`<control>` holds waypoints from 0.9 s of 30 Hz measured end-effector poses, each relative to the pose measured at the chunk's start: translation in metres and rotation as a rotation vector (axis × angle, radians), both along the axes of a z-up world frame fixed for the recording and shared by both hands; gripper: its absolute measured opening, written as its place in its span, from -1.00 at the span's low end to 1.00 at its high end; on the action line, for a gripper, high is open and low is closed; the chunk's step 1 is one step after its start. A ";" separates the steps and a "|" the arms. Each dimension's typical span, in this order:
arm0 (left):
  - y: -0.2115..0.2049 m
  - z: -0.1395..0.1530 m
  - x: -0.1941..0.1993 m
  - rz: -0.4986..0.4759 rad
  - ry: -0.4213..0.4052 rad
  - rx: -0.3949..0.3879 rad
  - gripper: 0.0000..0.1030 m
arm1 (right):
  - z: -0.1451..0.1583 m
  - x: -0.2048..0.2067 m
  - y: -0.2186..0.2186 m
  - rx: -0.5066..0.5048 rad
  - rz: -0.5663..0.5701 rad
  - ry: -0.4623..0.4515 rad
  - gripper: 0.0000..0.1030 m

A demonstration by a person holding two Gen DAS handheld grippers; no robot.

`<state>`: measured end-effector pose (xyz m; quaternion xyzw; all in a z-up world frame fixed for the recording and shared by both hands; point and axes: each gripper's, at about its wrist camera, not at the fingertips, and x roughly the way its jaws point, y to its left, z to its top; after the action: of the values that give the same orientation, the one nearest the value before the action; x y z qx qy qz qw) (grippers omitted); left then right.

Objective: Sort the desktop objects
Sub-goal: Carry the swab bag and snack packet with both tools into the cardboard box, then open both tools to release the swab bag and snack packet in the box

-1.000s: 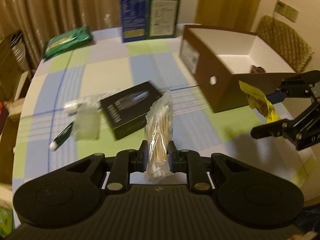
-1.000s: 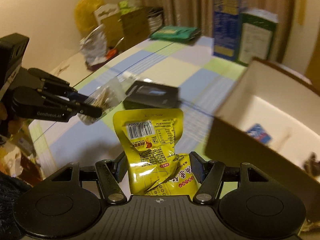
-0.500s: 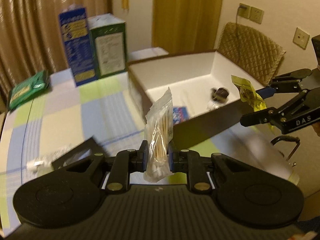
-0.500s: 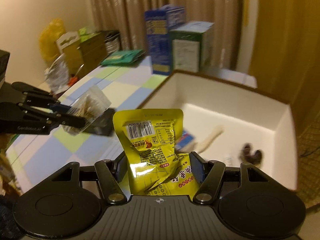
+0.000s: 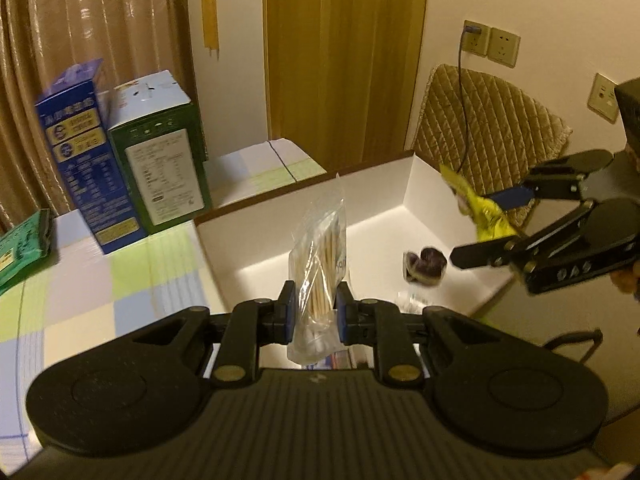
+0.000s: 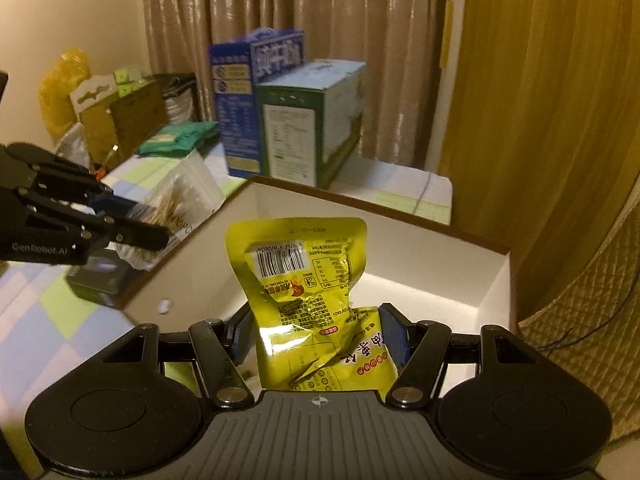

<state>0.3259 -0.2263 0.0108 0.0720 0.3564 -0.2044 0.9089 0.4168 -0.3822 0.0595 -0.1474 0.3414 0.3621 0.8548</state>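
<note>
The white-lined box (image 5: 416,184) is seen just ahead of and below both claws, on the checked bench (image 5: 100,280). A yellow snack pouch (image 6: 304,296) is clamped upright in the right claw (image 6: 320,336), its jaws about half spread around it. A clear bag of cotton swabs (image 5: 318,280) is pinched in the nearly closed left claw (image 5: 316,316). Each load is best released only once fully inside the rim (a small dark item (image 5: 426,264) already lies within), one claw at a time.

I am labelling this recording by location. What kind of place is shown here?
Most likely a room in a home: a table with a checked cloth, curtains, and a quilted chair by wall sockets.
</note>
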 end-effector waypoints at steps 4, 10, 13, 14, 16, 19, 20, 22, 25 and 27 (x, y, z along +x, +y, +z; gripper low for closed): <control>-0.017 -0.008 0.035 0.010 0.022 0.014 -0.69 | -0.009 0.027 0.001 -0.023 -0.004 0.005 0.19; -0.036 -0.032 0.082 0.045 0.076 0.053 -0.69 | -0.027 0.063 0.010 -0.051 -0.018 0.026 0.19; -0.040 -0.046 0.100 0.067 0.112 0.069 -0.69 | -0.036 0.077 0.015 -0.059 -0.019 0.039 0.19; -0.041 -0.050 0.105 0.076 0.123 0.077 -0.69 | -0.039 0.081 0.016 -0.061 -0.019 0.041 0.19; -0.042 -0.058 0.115 0.092 0.145 0.086 -0.69 | -0.044 0.088 0.019 -0.065 -0.018 0.050 0.19; -0.042 -0.069 0.128 0.111 0.173 0.100 -0.69 | -0.053 0.097 0.024 -0.076 -0.010 0.064 0.19; -0.042 -0.073 0.132 0.119 0.185 0.105 -0.69 | -0.055 0.100 0.026 -0.081 -0.008 0.067 0.20; -0.042 -0.080 0.141 0.134 0.214 0.110 -0.69 | -0.061 0.105 0.029 -0.090 -0.002 0.077 0.20; -0.041 -0.091 0.152 0.152 0.251 0.119 -0.68 | -0.067 0.111 0.033 -0.101 0.002 0.088 0.20; -0.040 -0.098 0.159 0.165 0.268 0.129 -0.68 | -0.071 0.115 0.033 -0.104 0.001 0.098 0.20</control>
<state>0.4845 -0.2666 -0.0872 0.0729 0.4913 -0.1134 0.8605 0.5317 -0.3490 -0.0118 -0.1737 0.4012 0.3514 0.8279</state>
